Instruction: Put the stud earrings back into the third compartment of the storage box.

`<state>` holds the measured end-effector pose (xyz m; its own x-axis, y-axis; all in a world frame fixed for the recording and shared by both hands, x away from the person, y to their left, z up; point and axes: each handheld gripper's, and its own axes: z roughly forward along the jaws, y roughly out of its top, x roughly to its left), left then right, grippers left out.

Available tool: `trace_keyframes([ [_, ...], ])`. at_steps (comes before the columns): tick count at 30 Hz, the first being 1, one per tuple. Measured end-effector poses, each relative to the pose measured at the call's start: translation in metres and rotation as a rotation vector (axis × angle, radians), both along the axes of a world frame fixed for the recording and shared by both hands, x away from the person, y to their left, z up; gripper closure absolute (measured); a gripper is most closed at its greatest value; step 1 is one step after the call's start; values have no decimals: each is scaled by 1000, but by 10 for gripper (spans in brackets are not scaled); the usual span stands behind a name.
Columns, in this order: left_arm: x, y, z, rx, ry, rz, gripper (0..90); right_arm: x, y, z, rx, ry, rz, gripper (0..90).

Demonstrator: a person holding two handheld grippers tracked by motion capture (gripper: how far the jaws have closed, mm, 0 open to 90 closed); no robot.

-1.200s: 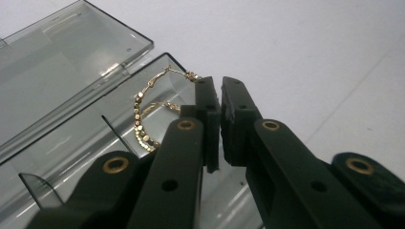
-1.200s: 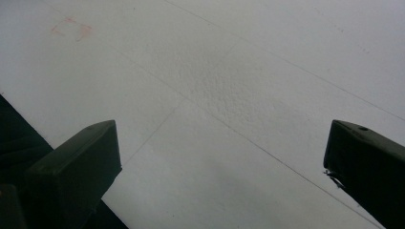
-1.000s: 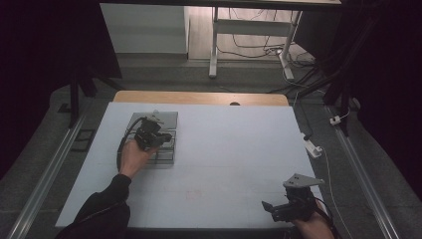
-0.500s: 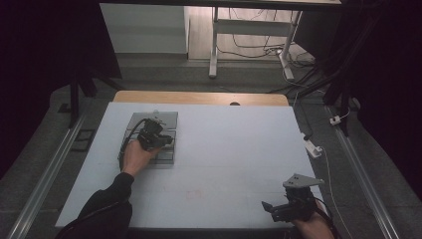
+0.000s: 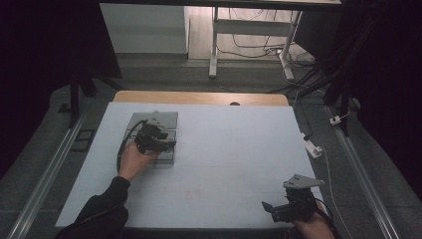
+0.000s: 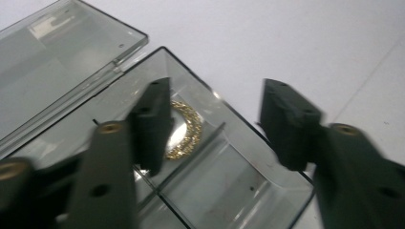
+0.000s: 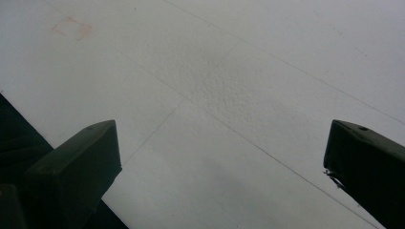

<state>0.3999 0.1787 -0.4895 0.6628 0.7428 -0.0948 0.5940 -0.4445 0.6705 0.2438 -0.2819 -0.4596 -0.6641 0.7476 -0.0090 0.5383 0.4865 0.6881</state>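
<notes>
Spanning most of the high view, a white desk (image 5: 224,164) w/ a wooden strip along its far edge. At far left of desk sits a clear smoky plastic box (image 6: 224,181), lid (image 6: 62,52) swung open and lying flat beside it, dividers splitting the inside into compartments. Left hand (image 5: 133,160) holds the left gripper (image 6: 212,124) right over the box; jaws spread apart, nothing btwn them, one jaw tip down in the compartment w/ the ring, the other over the box's outer wall. Right gripper (image 5: 291,204) sits at near right edge of desk, well apart from the box, grey three-cornered plate on top; its jaws wide apart over bare desk surface, gripping nothing. Smallest: a gold glittery ring (image 6: 186,129) lying in one box compartment, just beside the left gripper's inner jaw, partly hidden by it.
</notes>
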Motion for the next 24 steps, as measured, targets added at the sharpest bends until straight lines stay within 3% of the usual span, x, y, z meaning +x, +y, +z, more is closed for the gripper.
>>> trace_keyframes([
  [3, -4, -1, 2, 9, -4, 0, 351, 0, 0, 0, -2, -2, 1, 0],
  [8, -11, 1, 6, -32, 21, 3, 204, -1, 1, 0, -5, -4, 2, 0],
  [17, -35, 11, 20, -107, 31, -2, 104, -1, 1, 0, -9, -6, 5, 0],
  [24, -56, 20, 27, -124, 19, -3, 44, 0, 2, 0, -11, -5, 6, 0],
])
